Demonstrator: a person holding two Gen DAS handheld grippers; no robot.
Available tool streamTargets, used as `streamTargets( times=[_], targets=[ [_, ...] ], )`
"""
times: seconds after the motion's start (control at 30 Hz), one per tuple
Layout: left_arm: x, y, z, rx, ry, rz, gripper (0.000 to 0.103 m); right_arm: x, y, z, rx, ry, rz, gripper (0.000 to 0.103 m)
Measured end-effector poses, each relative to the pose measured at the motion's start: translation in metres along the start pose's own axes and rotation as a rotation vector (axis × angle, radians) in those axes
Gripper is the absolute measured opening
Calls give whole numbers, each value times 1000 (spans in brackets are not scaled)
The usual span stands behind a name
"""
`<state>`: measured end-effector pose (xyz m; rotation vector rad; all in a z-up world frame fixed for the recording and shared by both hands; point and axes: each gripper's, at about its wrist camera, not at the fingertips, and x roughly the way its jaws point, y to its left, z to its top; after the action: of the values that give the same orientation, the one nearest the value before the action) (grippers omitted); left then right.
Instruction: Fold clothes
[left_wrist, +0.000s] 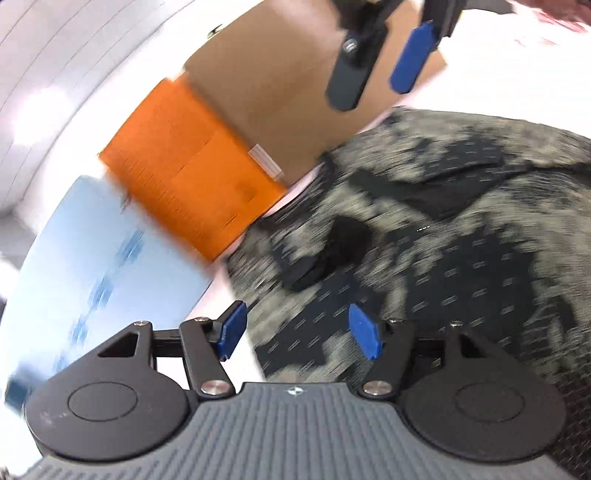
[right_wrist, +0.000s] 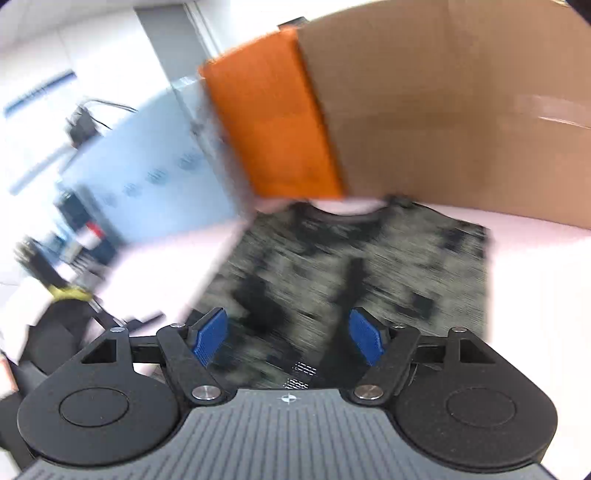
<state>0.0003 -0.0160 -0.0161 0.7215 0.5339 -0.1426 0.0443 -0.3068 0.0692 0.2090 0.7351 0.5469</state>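
Shirt (right_wrist: 351, 273) spread flat on white tabletop (right_wrist: 535, 288), collar toward cardboard box (right_wrist: 443, 110) at frame top; bare tabletop at right. Right gripper (right_wrist: 290, 338) and left gripper (left_wrist: 299, 330): jaws apart, above shirt.

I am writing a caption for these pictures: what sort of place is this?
Probably an office or lab workspace, not a home: a white table holds the camouflage shirt, a cardboard box stands behind it, and cabled equipment sits in the blurred background.

Shirt (right_wrist: 351, 266): camouflage, flat on table (right_wrist: 535, 288). Beyond its collar: orange panel (right_wrist: 273, 122), cardboard box (right_wrist: 443, 110). Above its hem: right gripper (right_wrist: 290, 334), jaws apart.
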Motion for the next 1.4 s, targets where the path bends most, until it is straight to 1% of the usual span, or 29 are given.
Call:
streamTargets(
  times=[0.03,0.07,0.1,0.13,0.17,0.27,0.3,0.33,0.4,0.47,0.5,0.53,0.67,0.7,0.73,0.77,0.83,0.87,0.93,0.97,1.03,1.1,1.13,1.2,1.27,1.3,1.4],
  targets=[
    [3,6,-2,-32,31,0,52,7,11,6,-41,11,3,71],
    [6,8,-6,-49,62,-3,44,18,24,11,-105,28,-8,71],
    [9,10,-9,-62,92,-7,40,31,36,16,-174,47,-22,71],
    [14,11,-11,-64,117,-15,36,47,45,20,-231,76,-36,67],
    [15,10,-13,-62,131,-25,34,64,52,22,-276,101,-54,66],
    [17,4,-20,-71,166,-60,33,120,71,19,-409,166,-109,63],
    [18,2,-23,-76,178,-64,33,139,74,13,-450,198,-126,55],
    [18,0,-25,-74,173,-56,33,157,76,7,-485,231,-142,45],
    [17,-5,-27,-45,157,-36,33,182,74,-4,-514,287,-159,38],
    [15,-10,-28,-21,149,-23,33,187,64,-4,-457,259,-138,28],
    [15,-11,-30,-16,144,-21,33,185,53,-2,-398,240,-156,12],
    [15,-12,-31,-12,138,-20,33,182,41,1,-328,222,-187,9],
    [11,-14,-36,18,116,-16,33,167,-9,14,-49,150,-310,9],
    [11,-15,-36,25,114,-15,33,162,-18,16,-2,141,-308,10],
    [11,-15,-35,31,113,-14,33,157,-24,17,15,136,-299,12],
    [12,-15,-35,37,112,-13,33,151,-27,18,2,129,-307,14],
    [12,-15,-35,47,111,-11,33,137,-29,18,-30,108,-332,27],
    [12,-15,-34,52,112,-10,33,131,-29,17,-32,104,-321,30],
    [12,-16,-34,63,113,-6,34,119,-27,14,-25,102,-280,41],
    [12,-17,-33,69,114,-3,34,114,-25,11,-41,111,-249,43],
    [12,-19,-32,82,116,3,36,110,-20,3,-68,161,-180,54],
    [13,-18,-31,93,119,7,39,103,-22,-4,-42,208,-139,54],
    [13,-18,-31,97,120,10,41,95,-24,-7,-24,213,-130,55],
    [13,-15,-31,93,122,10,45,77,-30,-12,13,205,-126,55],
    [14,-10,-31,82,125,10,51,53,-40,-16,69,178,-139,62],
    [14,-7,-31,67,132,6,52,40,-46,-17,107,157,-143,68],
    [15,4,-31,8,160,-12,52,-3,-65,-26,253,87,-106,70]
  ],
)
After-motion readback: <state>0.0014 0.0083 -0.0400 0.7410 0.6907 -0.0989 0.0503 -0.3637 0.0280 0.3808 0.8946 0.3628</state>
